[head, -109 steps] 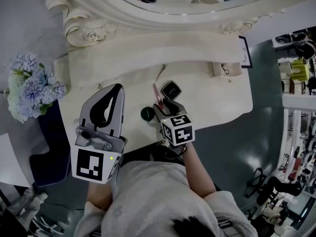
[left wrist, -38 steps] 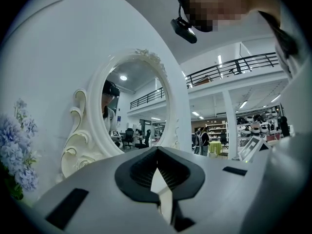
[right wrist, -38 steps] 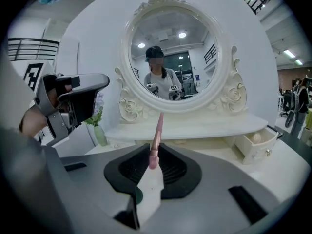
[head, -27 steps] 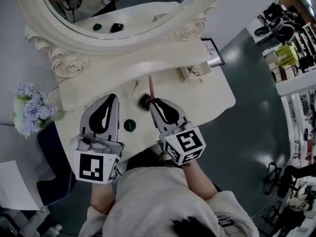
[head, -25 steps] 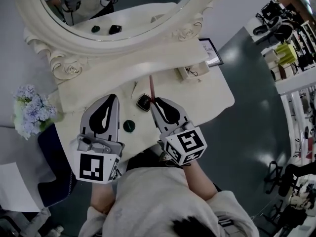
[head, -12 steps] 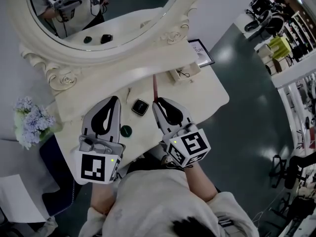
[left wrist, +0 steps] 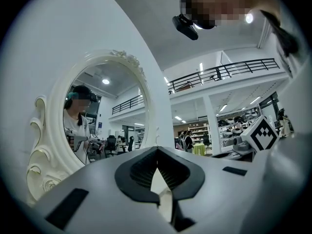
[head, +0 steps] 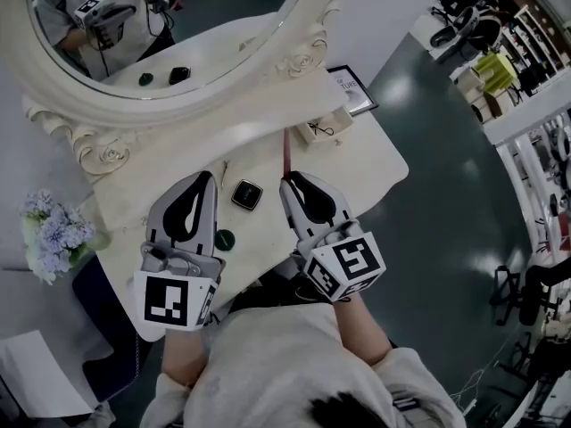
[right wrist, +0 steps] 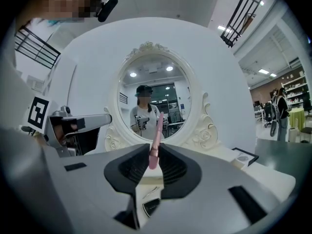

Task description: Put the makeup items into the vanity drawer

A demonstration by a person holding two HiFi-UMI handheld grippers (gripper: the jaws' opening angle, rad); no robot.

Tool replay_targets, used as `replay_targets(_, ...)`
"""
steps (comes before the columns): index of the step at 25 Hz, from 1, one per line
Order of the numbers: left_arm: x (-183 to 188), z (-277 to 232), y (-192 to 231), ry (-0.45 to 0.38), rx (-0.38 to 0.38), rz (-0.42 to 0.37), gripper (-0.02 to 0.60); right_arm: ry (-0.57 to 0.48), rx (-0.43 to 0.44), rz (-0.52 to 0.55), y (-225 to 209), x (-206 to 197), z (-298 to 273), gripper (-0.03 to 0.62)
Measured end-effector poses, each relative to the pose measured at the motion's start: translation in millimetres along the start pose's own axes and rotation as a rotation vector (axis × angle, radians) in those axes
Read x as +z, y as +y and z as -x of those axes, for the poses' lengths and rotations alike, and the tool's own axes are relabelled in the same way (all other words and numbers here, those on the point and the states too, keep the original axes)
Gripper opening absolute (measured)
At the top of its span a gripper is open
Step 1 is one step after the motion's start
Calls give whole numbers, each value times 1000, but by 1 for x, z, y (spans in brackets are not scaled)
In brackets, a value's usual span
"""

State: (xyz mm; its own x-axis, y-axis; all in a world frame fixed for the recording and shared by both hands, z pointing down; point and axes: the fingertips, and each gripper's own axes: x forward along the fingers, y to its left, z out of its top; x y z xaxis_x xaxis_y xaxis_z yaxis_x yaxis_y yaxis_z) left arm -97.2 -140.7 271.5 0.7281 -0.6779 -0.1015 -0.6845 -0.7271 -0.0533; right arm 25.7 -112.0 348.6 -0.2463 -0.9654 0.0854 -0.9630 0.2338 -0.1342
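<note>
Pink makeup stick [head: 286, 154] is what we hold clamped in the right tongs [head: 288, 179]. The two jaws pinch its near end, and the rest stands free beyond the tips. Its long axis runs in line with the tongs. In the head view it points away from us toward the mirror [head: 178, 25], with its far end over the back part of the bench [head: 375, 163], near the small box [head: 318, 130]. In the right gripper view the stick rises from the tips and leans a little to the right, with the oval mirror behind it. It touches nothing but the jaws.

Our left tongs [head: 206, 178] hang beside the right ones, over the left part of the bench. In the left gripper view their jaws are closed tip to tip, with nothing between them.

Two more makeup items lie on the bench between the two tongs. We see a square compact [head: 247, 193] lying flat just left of the right tongs' tip, and a round dark pot [head: 225, 239] nearer to us, beside the left tongs. A thin pin [head: 223, 169] lies just beyond the compact.

A framed card [head: 351, 90] sits at the back right corner, past the small box. Flowers [head: 53, 234] stand off the bench's left end.
</note>
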Motion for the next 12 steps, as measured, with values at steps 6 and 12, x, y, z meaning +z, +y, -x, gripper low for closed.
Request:
replay_targets(6,1,-11,-11,-4,-29,1,14,-17,-25,-3,-14,4,6,64)
replay_targets(12,4,-20,-14,-7,-8,-1,14,-26,-19,2,-28,10,7,64)
